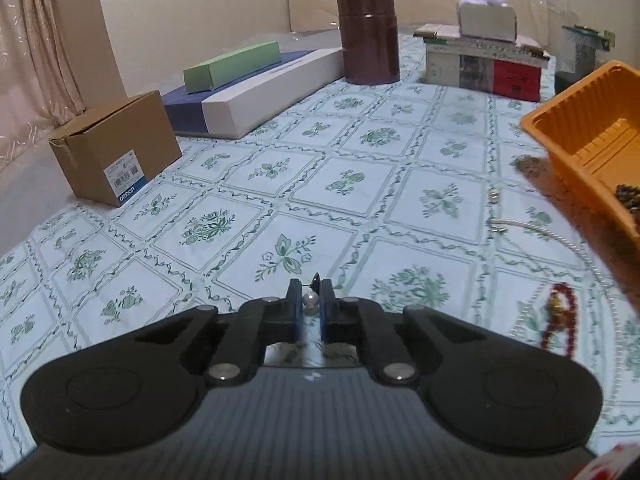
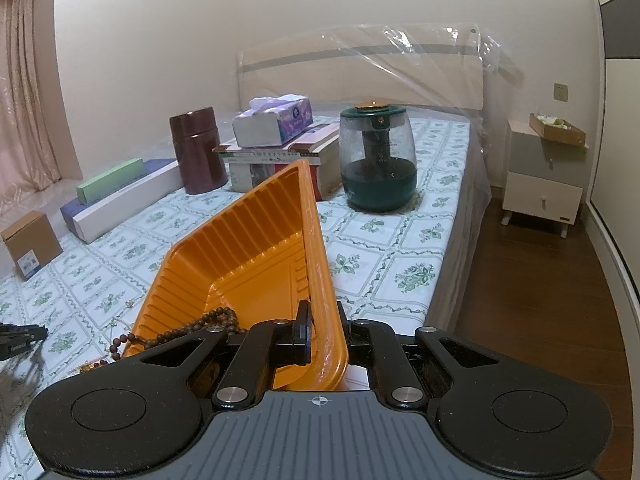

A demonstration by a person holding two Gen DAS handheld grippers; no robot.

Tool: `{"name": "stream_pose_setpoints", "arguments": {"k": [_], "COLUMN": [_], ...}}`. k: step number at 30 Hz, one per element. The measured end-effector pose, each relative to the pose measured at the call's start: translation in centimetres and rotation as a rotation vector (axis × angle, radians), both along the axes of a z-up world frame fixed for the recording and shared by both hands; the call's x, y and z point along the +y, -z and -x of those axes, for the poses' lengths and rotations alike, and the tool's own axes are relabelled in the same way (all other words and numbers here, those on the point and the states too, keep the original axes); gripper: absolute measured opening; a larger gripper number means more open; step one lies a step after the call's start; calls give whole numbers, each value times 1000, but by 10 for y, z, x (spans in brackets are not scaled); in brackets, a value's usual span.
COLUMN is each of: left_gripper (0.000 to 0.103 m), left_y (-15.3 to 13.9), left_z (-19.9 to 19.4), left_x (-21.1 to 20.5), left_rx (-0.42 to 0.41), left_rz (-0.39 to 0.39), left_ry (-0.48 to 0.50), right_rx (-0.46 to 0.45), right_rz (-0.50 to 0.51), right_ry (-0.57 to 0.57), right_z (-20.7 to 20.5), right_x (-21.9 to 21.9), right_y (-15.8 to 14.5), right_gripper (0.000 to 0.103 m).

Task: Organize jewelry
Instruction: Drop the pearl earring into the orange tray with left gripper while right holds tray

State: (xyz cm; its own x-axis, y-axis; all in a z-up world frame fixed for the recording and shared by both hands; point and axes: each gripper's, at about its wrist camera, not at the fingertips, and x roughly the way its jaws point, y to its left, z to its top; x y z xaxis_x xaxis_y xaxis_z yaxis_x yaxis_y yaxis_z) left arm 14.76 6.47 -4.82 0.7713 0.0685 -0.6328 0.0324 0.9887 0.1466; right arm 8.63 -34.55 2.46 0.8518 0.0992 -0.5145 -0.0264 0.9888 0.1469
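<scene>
Pinching a small pearl earring (image 1: pixel 311 302) between its blue-padded fingers (image 1: pixel 294 306), the left gripper (image 1: pixel 309 300) sits low over the bed's green-flowered sheet (image 1: pixel 248 184) — fingers clamped on the pearl, a thin dark hook sticking up past the tips.

Right gripper (image 2: pixel 323 326): fingers closed on the near rim of the orange plastic tray (image 2: pixel 248 248), one inside the wall, one outside. Tray held tilted, far corner raised off the sheet. A string of dark brown wooden beads (image 2: pixel 192 328) lies in its near low corner and spills over the left edge.

On the sheet to the right of the left gripper: a red bead bracelet (image 1: pixel 560 320), a long strand of small white pearls (image 1: pixel 560 240), a small pale ring-like piece (image 1: pixel 495 195) farther out, too small to tell.

Mid bed, left: an Omron cardboard box (image 1: pixel 116 148), then a green carton (image 1: pixel 232 66) on a blue-and-white long box (image 1: pixel 260 100).

Far end — a brown cylindrical canister (image 1: pixel 370 36), a tissue pack (image 2: pixel 276 120) atop stacked boxes (image 2: pixel 280 164), a green glass-bodied humidifier (image 2: pixel 376 160). Beyond the bed, a white nightstand (image 2: pixel 540 176).
</scene>
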Motion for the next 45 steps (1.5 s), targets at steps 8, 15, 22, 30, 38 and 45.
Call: {"name": "stream_pose_setpoints", "arguments": {"k": [8, 15, 22, 30, 38, 45], "left_gripper": [7, 7, 7, 7, 7, 7], "left_y": [-28, -45, -59, -72, -77, -71], "left_z": [30, 44, 48, 48, 43, 38], "left_x": [-22, -53, -91, -133, -167, -186], "left_rx": [-38, -53, -60, -73, -74, -60], "left_rz": [68, 145, 200, 237, 246, 251], "left_ry": [31, 108, 206, 321, 403, 442], "right_rx": [-3, -4, -5, -5, -5, -3], "right_rz": [-1, 1, -2, -4, -7, -12], "right_ry": [-4, -5, -6, -6, -6, -6], "right_z": [1, 2, 3, 4, 4, 3], "right_x": [1, 1, 1, 2, 3, 2], "right_y": [-1, -1, 0, 0, 0, 0], "right_gripper": [9, 9, 9, 9, 9, 9]}}
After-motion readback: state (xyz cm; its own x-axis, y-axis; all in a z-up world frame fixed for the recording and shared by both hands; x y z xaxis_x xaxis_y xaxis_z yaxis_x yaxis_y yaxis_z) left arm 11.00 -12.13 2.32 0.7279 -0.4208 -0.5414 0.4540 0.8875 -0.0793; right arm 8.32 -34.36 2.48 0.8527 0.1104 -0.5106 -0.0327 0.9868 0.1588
